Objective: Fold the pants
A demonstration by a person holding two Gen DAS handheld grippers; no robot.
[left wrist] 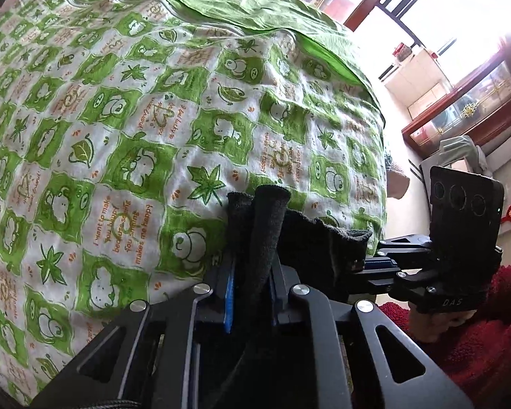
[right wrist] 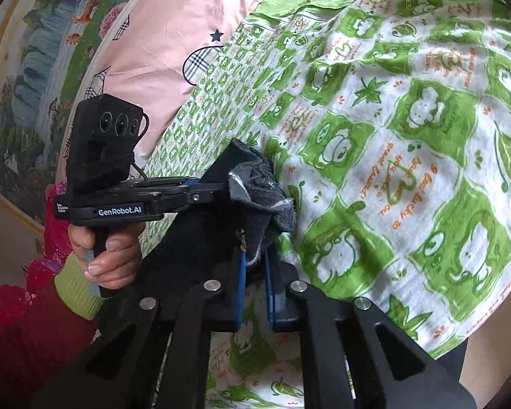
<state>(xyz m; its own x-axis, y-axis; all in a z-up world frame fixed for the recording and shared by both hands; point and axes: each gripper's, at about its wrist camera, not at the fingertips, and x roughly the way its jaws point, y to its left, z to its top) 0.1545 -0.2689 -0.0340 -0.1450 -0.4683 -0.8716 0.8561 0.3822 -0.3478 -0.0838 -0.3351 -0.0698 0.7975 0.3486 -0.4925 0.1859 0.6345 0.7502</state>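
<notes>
Between the blue pads of the left gripper (left wrist: 252, 266), dark pants (left wrist: 289, 235) are clamped, bunched, their length running right toward the right gripper (right wrist: 255, 266), likewise clamped on them. Only the right wrist view shows the holding hand (right wrist: 109, 255). Beyond lies the green patterned bedspread (left wrist: 119, 119).

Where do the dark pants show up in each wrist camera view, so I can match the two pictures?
Left wrist view: the dark pants sit low at centre, bunched between this hand-held gripper's blue pads and stretching right toward the other hand-held gripper.
Right wrist view: the dark pants sit centre-left, pinched between the blue pads and reaching left to the other hand-held gripper.
Shared landmark: the green frog-print blanket beneath them.
</notes>
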